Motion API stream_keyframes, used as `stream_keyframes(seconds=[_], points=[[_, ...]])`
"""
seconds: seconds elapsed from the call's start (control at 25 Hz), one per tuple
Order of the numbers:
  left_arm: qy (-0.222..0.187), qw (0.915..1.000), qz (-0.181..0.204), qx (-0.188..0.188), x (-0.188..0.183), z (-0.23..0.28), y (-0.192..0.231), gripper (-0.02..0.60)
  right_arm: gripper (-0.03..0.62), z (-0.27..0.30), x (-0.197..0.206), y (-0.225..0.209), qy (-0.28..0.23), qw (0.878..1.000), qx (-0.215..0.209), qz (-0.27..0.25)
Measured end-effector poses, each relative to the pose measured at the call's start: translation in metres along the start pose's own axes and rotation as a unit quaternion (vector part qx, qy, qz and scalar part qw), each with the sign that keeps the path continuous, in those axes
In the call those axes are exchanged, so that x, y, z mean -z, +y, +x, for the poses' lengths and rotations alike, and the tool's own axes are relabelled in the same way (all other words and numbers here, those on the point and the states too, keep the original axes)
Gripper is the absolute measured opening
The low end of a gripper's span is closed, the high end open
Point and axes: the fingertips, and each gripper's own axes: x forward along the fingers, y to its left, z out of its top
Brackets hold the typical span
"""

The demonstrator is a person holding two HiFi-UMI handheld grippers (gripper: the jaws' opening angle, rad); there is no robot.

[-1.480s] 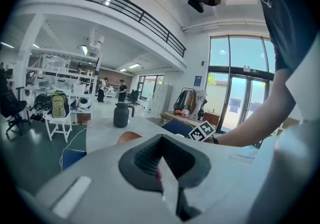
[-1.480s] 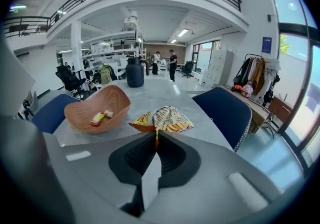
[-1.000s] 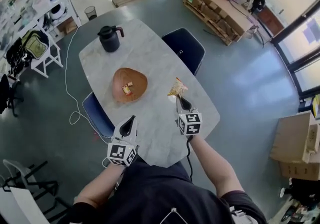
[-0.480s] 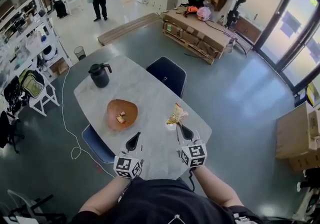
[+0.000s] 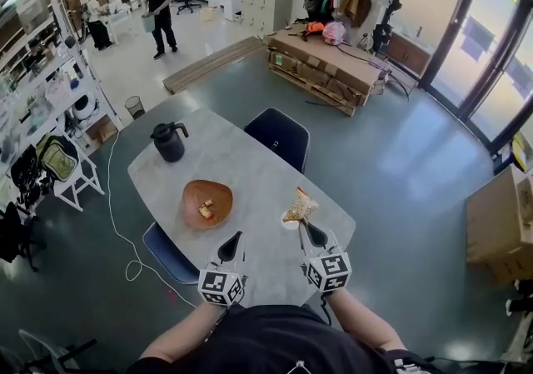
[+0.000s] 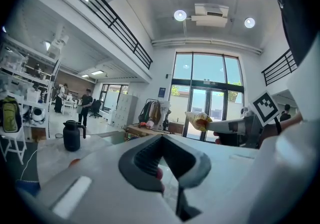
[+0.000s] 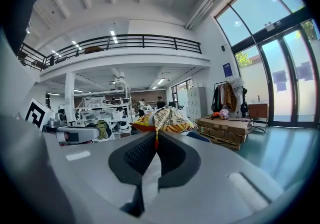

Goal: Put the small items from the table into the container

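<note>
On the marble table [image 5: 250, 166] stands a brown wooden bowl [image 5: 207, 203] with a few small wrapped items inside. My right gripper [image 5: 305, 229] [image 7: 156, 138] is shut on the edge of a yellow patterned snack packet [image 5: 299, 207] [image 7: 165, 119], held in the air above the table's right part, to the right of the bowl. My left gripper [image 5: 234, 239] [image 6: 162, 140] hovers near the table's front edge, below the bowl, jaws together with nothing I can make out held. From the left gripper view, the packet [image 6: 199, 119] hangs at the right gripper's tip.
A black jug [image 5: 169, 141] [image 6: 72, 135] stands at the table's far left end. Blue chairs sit at the far side [image 5: 279, 135] and the near left side [image 5: 166, 251]. Shelves, pallets with boxes and two people are farther off.
Both grippers have risen off the table, the right one further, carrying the packet. They now sit nearer my body, and the head view takes in more of the room.
</note>
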Motion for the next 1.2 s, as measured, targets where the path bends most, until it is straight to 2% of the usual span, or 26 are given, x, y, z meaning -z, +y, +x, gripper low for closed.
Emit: stream_keyframes(seconds=[0.76,1.0,1.2], points=[[-0.002,1.0000,-0.004,-0.005,0.004,-0.006,0.008,0.002,0.029,0.001,0.009,0.004,0.017,1.000,-0.003,0.001],[0.001,0.9997,-0.004,-0.025,0.010,-0.015,0.029,0.002,0.029,0.029,0.030,0.016,0.050,0.998,-0.035,0.000],[-0.004,0.9981,-0.014,-0.059,0.015,-0.027,0.042,0.002,0.029,0.063,0.052,0.030,0.103,0.990,-0.095,-0.011]])
